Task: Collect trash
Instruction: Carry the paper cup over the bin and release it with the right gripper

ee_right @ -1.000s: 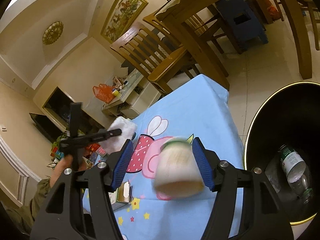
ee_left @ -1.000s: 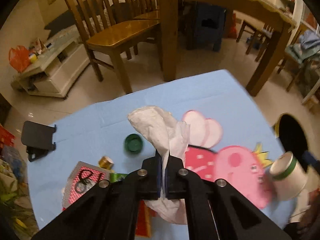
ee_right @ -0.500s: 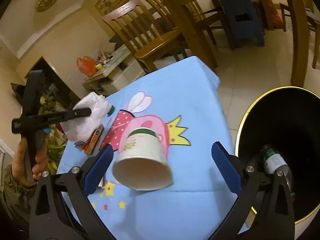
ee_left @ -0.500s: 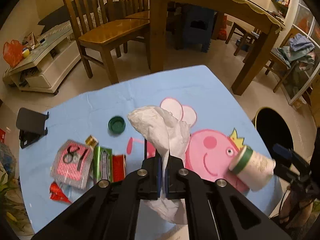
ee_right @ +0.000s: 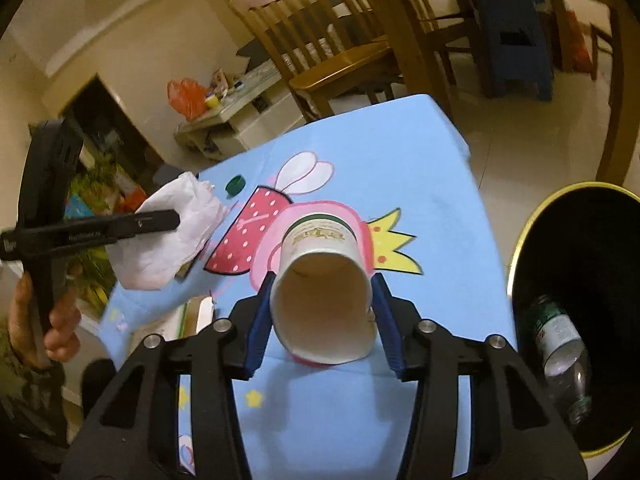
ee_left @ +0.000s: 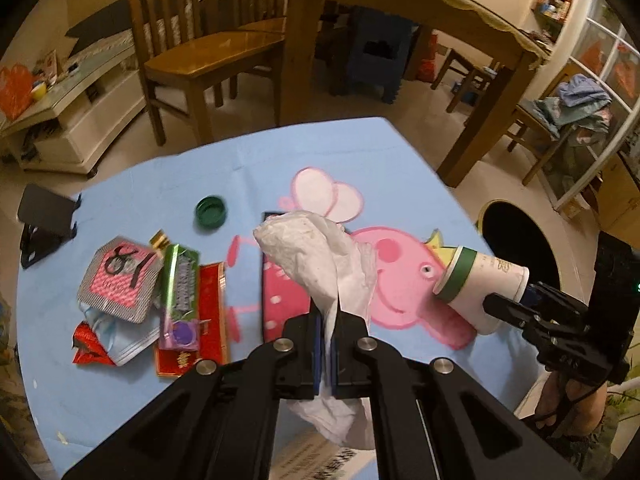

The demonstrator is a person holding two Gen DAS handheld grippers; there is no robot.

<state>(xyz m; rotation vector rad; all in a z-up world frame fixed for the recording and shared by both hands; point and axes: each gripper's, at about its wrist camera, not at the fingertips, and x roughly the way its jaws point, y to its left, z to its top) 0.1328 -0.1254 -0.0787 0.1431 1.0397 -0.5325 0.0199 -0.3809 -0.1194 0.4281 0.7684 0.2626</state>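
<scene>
My left gripper (ee_left: pixel 328 320) is shut on a crumpled white tissue (ee_left: pixel 316 256) and holds it above the blue cartoon tablecloth (ee_left: pixel 224 168). The right wrist view shows this tissue (ee_right: pixel 172 236) at the left, pinched in the left gripper (ee_right: pixel 176 220). My right gripper (ee_right: pixel 322 280) is closing on a white paper cup (ee_right: pixel 320 240) with a green band. Its blue pads press the cup's walls in, and the mouth faces the camera. The same cup (ee_left: pixel 484 280) hangs over the table's right edge, near a black, gold-rimmed bin (ee_right: pixel 520 240).
A plastic bottle (ee_right: pixel 560 344) lies inside the bin. On the cloth's left lie a green cap (ee_left: pixel 211 211), a silver-pink wrapper (ee_left: pixel 120 276), a green packet (ee_left: pixel 182 284), a red packet (ee_left: pixel 208 300) and a black stand (ee_left: pixel 44 220). Wooden chairs and a dining table stand behind.
The right jaws sprang wide with the cup loose between them, then closed on it again. The left gripper carried the tissue to the right across the cloth, towards the bin.
</scene>
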